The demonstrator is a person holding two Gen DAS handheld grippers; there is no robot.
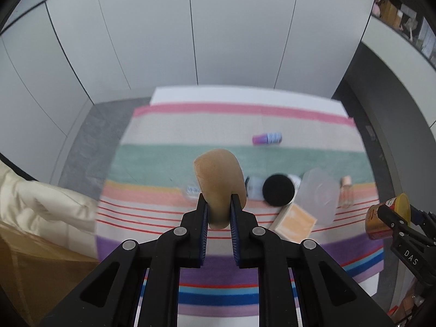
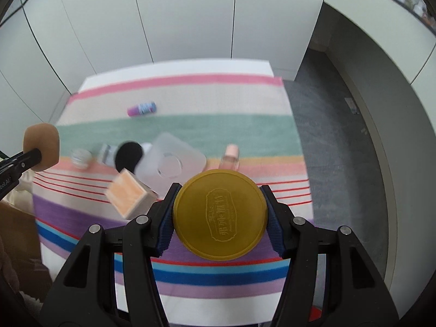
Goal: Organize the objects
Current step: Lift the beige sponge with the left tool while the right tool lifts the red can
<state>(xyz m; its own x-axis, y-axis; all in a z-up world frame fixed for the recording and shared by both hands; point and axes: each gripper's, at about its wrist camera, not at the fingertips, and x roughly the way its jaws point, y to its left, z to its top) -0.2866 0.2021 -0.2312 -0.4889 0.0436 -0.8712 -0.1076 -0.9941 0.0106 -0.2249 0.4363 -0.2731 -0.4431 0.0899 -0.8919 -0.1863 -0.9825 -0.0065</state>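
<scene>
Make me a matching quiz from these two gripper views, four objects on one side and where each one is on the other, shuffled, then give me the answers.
Things:
1. tan sponge
2. yellow-lidded jar
3. purple bottle
4. orange box

Places:
A. lying alone on the beige band near the cloth's far edge
B. pinched in the left gripper
C. on the cloth against the clear plastic lid
D. clamped in the right gripper

Pairs: 1-B, 2-D, 3-A, 4-C
</scene>
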